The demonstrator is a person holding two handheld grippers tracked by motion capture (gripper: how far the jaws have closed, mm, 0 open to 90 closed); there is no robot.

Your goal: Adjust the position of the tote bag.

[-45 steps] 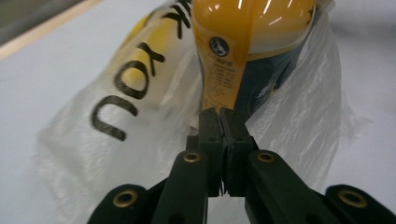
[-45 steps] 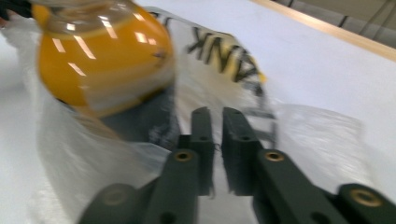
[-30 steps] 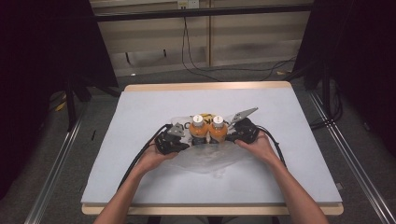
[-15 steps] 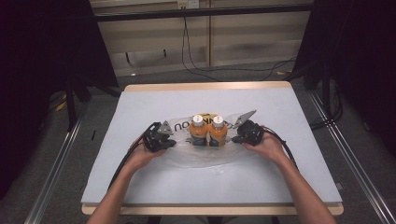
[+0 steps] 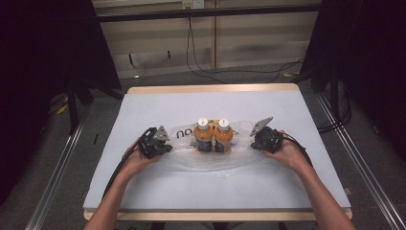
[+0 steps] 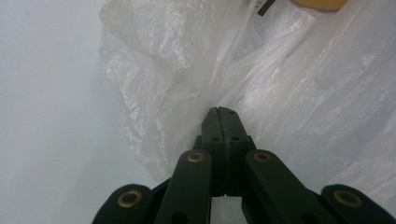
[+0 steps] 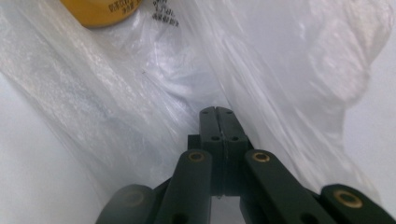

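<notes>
Plastic, thin and clear, lies spread in the middle of the white-covered surface [image 5: 306, 191]: a crinkled plastic bag [image 5: 210, 160] with two orange bottles [image 5: 213, 135] standing upright on or in it, touching each other, white caps up. The left tool [image 5: 166, 148] sits at 9 o'clock from the bottles and the right tool [image 5: 253, 143] at 3 o'clock, each held in a hand. In the left gripper view, the jaws are pressed fully together at the bag's rumpled edge, seemingly with film pinched between them; the right gripper view shows the same, tips clamped in the folds below a bottle's base.

My guess is that the bag is being drawn wide by its two sides, either to open it around the bottles or to flatten it. The bottles are already grouped; whether they sit inside the film I cannot tell.

Cables [image 5: 210, 62] trail across the floor at 12 o'clock, well apart. Nothing else on the surface stands in the way.
</notes>
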